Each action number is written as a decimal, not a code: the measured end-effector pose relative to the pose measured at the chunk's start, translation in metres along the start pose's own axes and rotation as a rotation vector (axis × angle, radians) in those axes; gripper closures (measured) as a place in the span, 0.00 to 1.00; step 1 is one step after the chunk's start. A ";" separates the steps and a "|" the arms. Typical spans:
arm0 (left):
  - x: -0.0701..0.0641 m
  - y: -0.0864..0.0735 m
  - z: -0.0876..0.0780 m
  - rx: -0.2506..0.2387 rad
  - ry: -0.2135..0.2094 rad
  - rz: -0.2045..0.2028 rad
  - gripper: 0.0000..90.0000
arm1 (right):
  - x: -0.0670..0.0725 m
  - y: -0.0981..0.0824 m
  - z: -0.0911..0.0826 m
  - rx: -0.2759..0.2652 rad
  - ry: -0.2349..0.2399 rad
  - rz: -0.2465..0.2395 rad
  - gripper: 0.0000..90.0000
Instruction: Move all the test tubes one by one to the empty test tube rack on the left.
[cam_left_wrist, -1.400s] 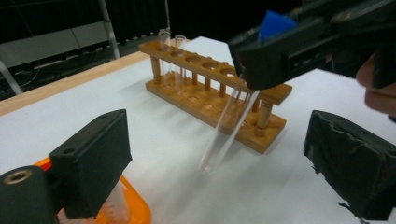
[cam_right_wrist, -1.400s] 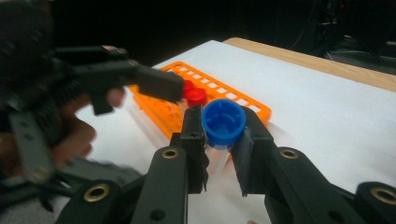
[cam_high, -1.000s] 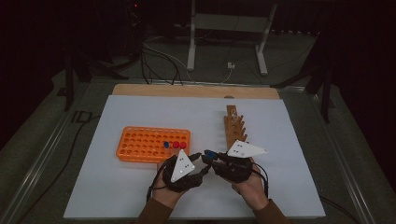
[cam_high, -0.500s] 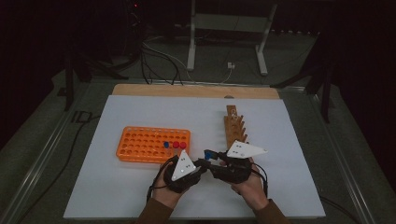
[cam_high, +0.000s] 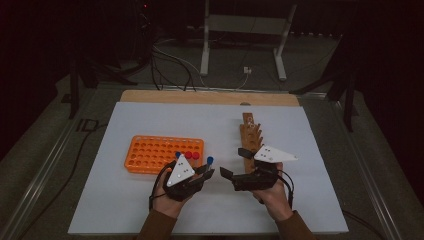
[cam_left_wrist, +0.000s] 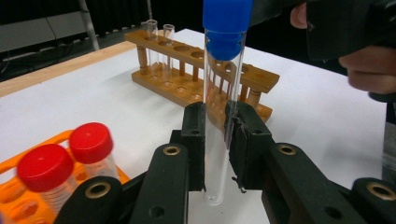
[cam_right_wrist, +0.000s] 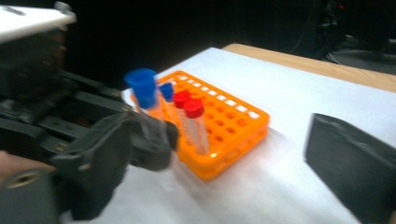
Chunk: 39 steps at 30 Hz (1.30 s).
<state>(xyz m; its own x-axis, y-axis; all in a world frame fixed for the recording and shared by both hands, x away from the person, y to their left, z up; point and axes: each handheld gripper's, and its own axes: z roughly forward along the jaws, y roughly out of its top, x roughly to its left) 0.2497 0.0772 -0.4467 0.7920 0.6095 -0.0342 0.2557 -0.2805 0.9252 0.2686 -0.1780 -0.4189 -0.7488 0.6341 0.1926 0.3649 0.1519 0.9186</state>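
room: dark, light falls on the table | table: white top, wood strip along the far edge | floor: grey | behind the table: grey metal stand with two legs, black cables on the floor, white plug | far wall: too dark to see

I saw both grippers built from black linkage bars with brass-coloured rivets at the joints. The left gripper carried a pale grey three-cornered plate dotted with small dark marks; the right gripper wore the same kind. Thin black cables looped back from each body. My sleeves were brown, ending at the wrists.
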 end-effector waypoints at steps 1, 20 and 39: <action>0.001 0.000 -0.001 -0.003 -0.002 -0.003 0.86 | -0.002 -0.001 0.000 0.003 -0.006 0.003 0.04; 0.029 0.000 -0.032 -0.048 -0.010 -0.043 0.86 | -0.018 -0.003 -0.007 -0.003 -0.097 0.043 0.00; 0.057 -0.012 -0.050 -0.050 0.133 -0.105 0.86 | -0.018 -0.004 -0.008 -0.017 -0.100 0.047 0.00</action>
<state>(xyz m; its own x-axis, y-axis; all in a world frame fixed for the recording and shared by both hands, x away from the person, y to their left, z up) 0.2639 0.1530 -0.4410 0.6815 0.7269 -0.0844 0.3027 -0.1750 0.9369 0.2765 -0.1963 -0.4238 -0.6719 0.7129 0.2009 0.3881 0.1078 0.9153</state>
